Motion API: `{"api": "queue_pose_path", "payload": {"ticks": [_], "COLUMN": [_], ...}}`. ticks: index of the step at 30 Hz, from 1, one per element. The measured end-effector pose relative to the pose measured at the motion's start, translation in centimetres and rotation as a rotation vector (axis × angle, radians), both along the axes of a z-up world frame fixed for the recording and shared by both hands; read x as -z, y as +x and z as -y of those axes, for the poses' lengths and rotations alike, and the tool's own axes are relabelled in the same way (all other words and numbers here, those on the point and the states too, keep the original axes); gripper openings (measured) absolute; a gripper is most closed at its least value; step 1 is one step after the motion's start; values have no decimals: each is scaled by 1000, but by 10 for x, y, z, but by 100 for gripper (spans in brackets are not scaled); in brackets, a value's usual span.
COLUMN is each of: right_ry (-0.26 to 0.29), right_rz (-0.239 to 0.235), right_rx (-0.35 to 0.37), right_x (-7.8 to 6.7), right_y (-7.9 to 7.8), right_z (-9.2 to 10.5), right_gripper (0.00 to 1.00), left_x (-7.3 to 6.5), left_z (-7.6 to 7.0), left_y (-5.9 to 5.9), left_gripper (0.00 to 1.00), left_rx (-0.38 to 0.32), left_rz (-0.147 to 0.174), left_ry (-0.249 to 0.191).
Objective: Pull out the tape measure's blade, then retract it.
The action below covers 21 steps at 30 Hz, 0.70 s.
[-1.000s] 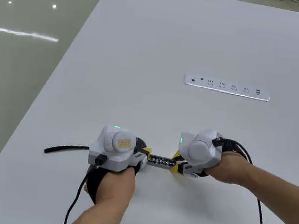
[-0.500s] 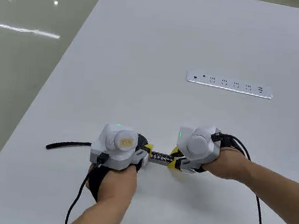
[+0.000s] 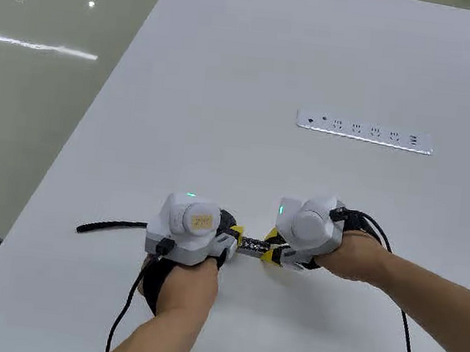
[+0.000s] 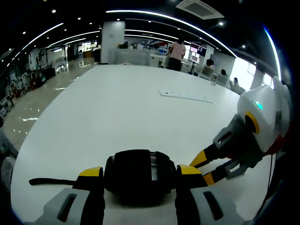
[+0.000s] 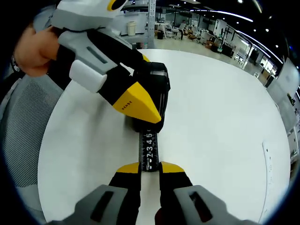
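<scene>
L gripper (image 4: 140,174) clamps tape measure (image 5: 158,80), R gripper (image 5: 150,168) pinches blade (image 5: 149,149).

The tape measure (image 4: 139,176) is cased in black, slightly glossy plastic; its blade (image 5: 149,151) is printed and smooth; the table (image 3: 253,85) is finished white, smooth, matt

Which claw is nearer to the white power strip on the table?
Right. The right claw, shut on the blade, sits nearer the person, just left of the power strip; the left claw, shut on the tape measure case, lies farther left.
</scene>
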State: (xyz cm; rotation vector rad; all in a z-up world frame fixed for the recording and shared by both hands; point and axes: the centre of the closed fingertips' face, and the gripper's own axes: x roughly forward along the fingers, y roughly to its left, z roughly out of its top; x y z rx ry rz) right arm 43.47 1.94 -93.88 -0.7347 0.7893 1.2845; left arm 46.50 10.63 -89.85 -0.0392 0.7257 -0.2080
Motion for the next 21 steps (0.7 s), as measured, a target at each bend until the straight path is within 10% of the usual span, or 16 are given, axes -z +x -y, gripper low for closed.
{"api": "queue_pose_path", "payload": {"ticks": [21], "right_ry": [30], "right_rz": [43], "right_rx": [-37], "right_x": [0], "right_y": [1], "right_z": [-12], "right_gripper": [14], "left_x": [0], "left_z": [0], "left_y": [-1], "left_gripper": [57], "left_rx": [2], "left_rz": [-7], "left_ry": [-4]}}
